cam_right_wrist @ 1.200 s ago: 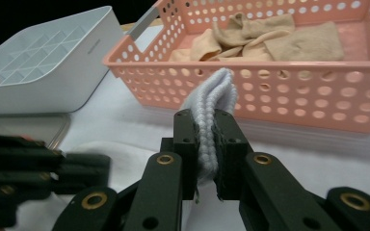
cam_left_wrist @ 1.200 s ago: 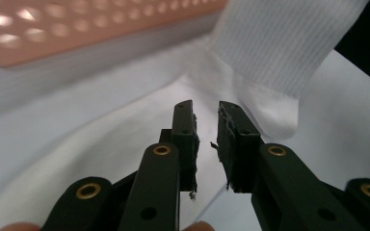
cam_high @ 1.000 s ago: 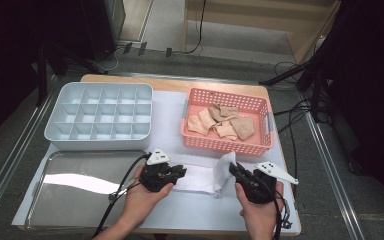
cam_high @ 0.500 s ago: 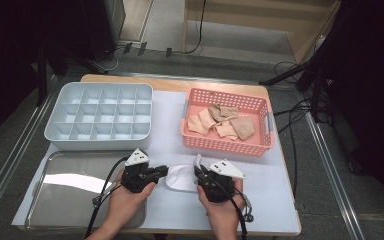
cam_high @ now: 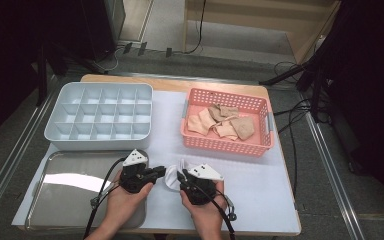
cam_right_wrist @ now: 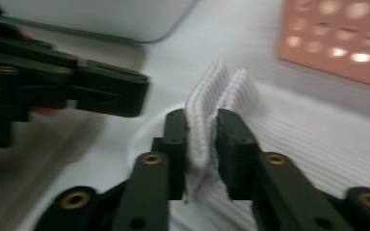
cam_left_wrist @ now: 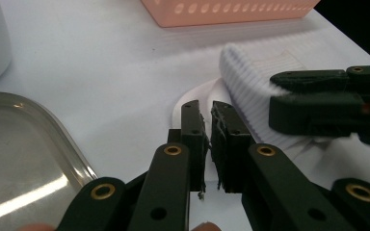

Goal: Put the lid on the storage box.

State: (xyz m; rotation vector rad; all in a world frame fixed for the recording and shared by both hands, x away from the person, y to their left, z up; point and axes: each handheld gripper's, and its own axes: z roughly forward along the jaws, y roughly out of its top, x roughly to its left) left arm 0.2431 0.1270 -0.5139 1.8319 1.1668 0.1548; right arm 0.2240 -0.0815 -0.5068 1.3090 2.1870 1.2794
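A pale grey plastic organiser tray [cam_high: 99, 116] with rows of square compartments stands at the far left of the table; every compartment that can be seen is bare. To its right, well apart, a coral-pink perforated plastic basket [cam_high: 227, 143] holds a loose heap of beige socks [cam_high: 221, 123]. In front of the organiser lies a shallow shiny steel tray [cam_high: 60, 190] with nothing on it; the person's left forearm crosses its right edge.

The white ribbed sock [cam_high: 171, 176] lies on the white table cover [cam_high: 260, 185] in front of the basket, just right of the steel tray, between the two tools. The right gripper [cam_right_wrist: 202, 126] has its jaws drawn narrow on a raised fold of the ribbed cloth, which is bunched between the pads; the jaws have just been opening a little, yet the cloth is pinched there. The left gripper [cam_left_wrist: 207, 111] has its jaws nearly together with only a thin slit between them; loose white threads hang in that slit, and it seems to nip the thin flat edge of the sock, though the view along the jaws leaves this unsure. The two tools point at each other, tips close together, the sock bridging them. Nothing stands between the sock and either container.
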